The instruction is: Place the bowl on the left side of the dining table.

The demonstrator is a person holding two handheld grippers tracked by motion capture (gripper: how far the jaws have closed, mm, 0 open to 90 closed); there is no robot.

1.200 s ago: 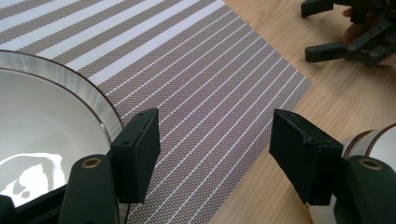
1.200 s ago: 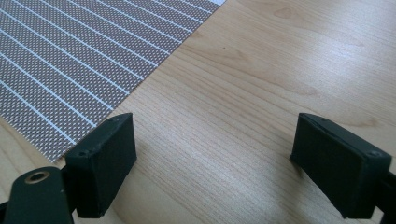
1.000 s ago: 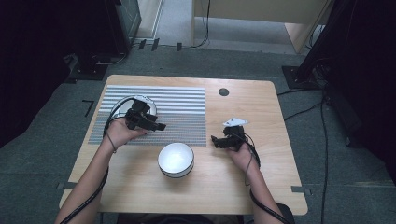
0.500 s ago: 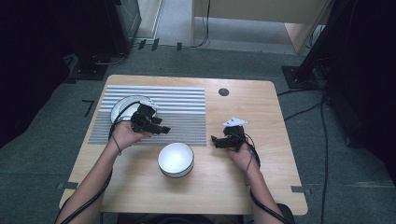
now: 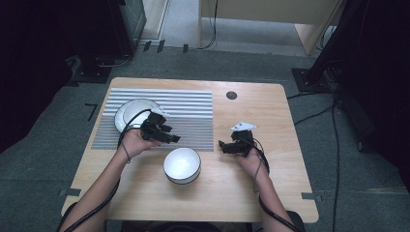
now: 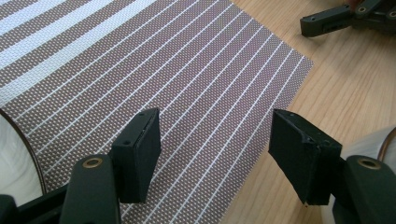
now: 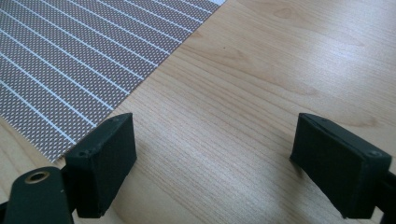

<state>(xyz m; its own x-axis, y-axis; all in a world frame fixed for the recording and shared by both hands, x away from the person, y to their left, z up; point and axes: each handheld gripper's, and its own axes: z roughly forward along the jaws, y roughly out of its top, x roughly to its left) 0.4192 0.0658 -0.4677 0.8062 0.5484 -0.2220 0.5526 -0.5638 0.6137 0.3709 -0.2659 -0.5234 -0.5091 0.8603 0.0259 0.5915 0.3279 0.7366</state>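
As seen from above, centre of frame:
Left gripper (image 5: 167, 136): jaws spread, nothing between; over striped placemat (image 5: 188, 104).
Right gripper (image 5: 223, 144): jaws spread, empty; over bare table (image 5: 270, 116), centre right.
Bowl (image 5: 182, 165): lower centre, between both grippers.
Plate (image 5: 133, 110): centre left, on placemat.

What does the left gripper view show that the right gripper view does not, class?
Left gripper view alone: the plate's rim at the left edge, the bowl's rim at the right, and the right gripper at the top.
Right gripper view alone: its own open fingers above bare wood.
Both: the striped mat on the wooden table, seen between wide-open fingers.
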